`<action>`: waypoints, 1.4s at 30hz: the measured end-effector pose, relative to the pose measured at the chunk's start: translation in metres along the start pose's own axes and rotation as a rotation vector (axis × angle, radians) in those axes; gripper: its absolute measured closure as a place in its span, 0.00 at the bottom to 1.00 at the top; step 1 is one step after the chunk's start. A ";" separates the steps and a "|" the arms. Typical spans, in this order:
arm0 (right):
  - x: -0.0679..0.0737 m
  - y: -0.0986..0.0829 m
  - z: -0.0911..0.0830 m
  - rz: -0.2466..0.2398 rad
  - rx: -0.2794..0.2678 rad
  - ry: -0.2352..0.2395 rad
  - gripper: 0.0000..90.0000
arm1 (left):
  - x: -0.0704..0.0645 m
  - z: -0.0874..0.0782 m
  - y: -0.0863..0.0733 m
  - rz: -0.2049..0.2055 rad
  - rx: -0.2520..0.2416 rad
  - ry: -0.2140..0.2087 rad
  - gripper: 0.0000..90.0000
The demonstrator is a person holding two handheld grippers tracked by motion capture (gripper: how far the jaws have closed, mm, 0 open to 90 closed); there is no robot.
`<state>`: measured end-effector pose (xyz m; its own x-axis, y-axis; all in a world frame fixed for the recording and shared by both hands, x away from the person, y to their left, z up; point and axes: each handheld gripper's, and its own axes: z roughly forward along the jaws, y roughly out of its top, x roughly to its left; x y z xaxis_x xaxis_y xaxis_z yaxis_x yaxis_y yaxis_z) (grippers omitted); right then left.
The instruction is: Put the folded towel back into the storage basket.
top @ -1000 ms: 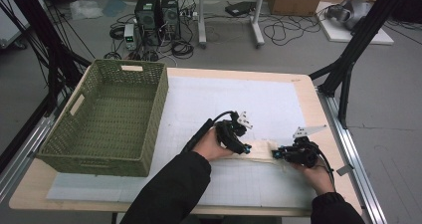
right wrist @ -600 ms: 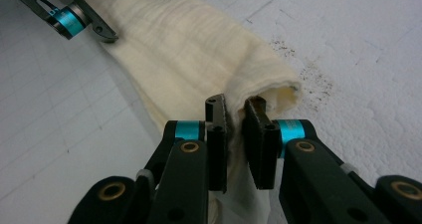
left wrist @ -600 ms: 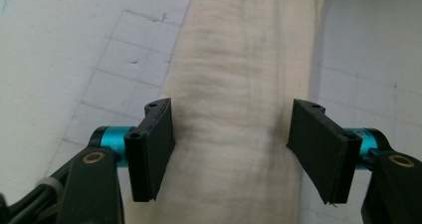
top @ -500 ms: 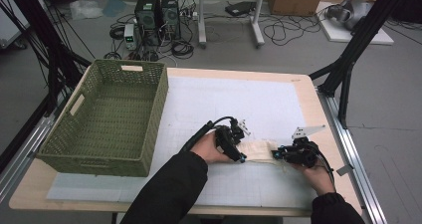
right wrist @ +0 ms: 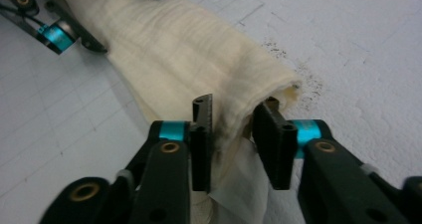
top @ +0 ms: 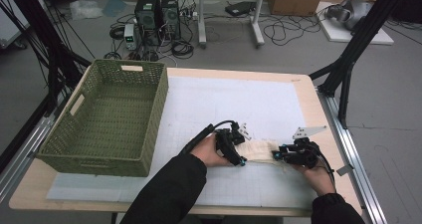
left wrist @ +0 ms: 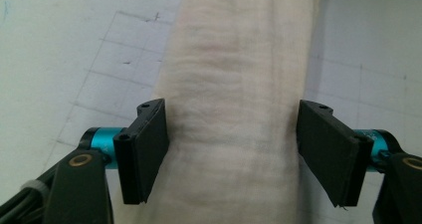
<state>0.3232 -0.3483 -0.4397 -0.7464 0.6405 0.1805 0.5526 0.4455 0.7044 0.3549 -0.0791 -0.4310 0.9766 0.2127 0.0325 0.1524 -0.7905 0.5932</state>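
Observation:
A cream cloth (top: 259, 149), folded into a long narrow band, lies on the white grid mat between my two grippers. My left gripper (top: 234, 152) is at the band's left end. In the left gripper view the cloth (left wrist: 234, 84) runs away from me, and the left gripper (left wrist: 234, 149) is open, with one jaw on each side of the band. My right gripper (top: 291, 155) is at the right end. In the right gripper view the right gripper (right wrist: 231, 134) is shut on the bunched end of the cloth (right wrist: 184, 50). The other gripper's teal-tipped jaw shows at the upper left.
A large green wicker basket (top: 54, 152) stands on the left half of the table. The white grid mat (top: 224, 99) covers most of the wooden tabletop (top: 311, 99). Black frame legs rise beside the right edge. Computers and cables lie on the floor beyond.
My left gripper has shifted a little toward the near edge of the table, settling over the cloth's left end. The right gripper has barely moved.

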 end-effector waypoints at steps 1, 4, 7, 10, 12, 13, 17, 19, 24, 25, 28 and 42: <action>0.000 0.000 0.000 -0.001 -0.010 -0.002 0.70 | -0.001 0.000 0.000 -0.008 0.002 0.005 0.32; 0.001 0.000 -0.003 0.012 -0.032 -0.018 0.57 | -0.002 0.000 0.001 -0.014 0.005 0.016 0.34; 0.002 -0.001 -0.007 0.006 -0.049 -0.022 0.54 | -0.002 0.000 0.002 -0.021 0.007 0.022 0.37; 0.003 -0.002 -0.010 -0.001 -0.056 -0.028 0.52 | -0.001 -0.001 0.002 -0.033 0.010 0.037 0.42; 0.004 -0.004 -0.013 0.009 -0.061 -0.038 0.50 | 0.000 -0.002 0.003 -0.041 0.011 0.050 0.48; 0.004 -0.004 -0.015 0.016 -0.065 -0.037 0.49 | 0.000 -0.002 0.003 -0.041 0.013 0.055 0.51; 0.005 -0.007 -0.021 0.010 -0.084 -0.051 0.48 | 0.001 -0.003 0.004 -0.050 0.013 0.083 0.61; 0.005 -0.009 -0.023 0.012 -0.087 -0.054 0.47 | 0.003 -0.004 0.004 -0.066 0.014 0.106 0.70; 0.007 -0.012 -0.026 0.020 -0.096 -0.059 0.43 | 0.006 -0.004 0.003 -0.090 0.009 0.129 0.87; 0.006 -0.013 -0.027 0.018 -0.105 -0.062 0.42 | 0.006 -0.004 0.003 -0.092 0.008 0.128 0.87; 0.008 -0.014 -0.028 0.026 -0.114 -0.058 0.38 | 0.007 -0.005 0.001 -0.126 -0.008 0.131 0.88; 0.014 -0.018 -0.031 0.012 -0.170 -0.078 0.19 | 0.016 -0.022 -0.005 -0.270 -0.055 0.101 0.90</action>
<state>0.2915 -0.3666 -0.4287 -0.7054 0.6947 0.1407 0.4860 0.3295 0.8095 0.3667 -0.0589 -0.4162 0.8812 0.4696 -0.0546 0.3941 -0.6658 0.6336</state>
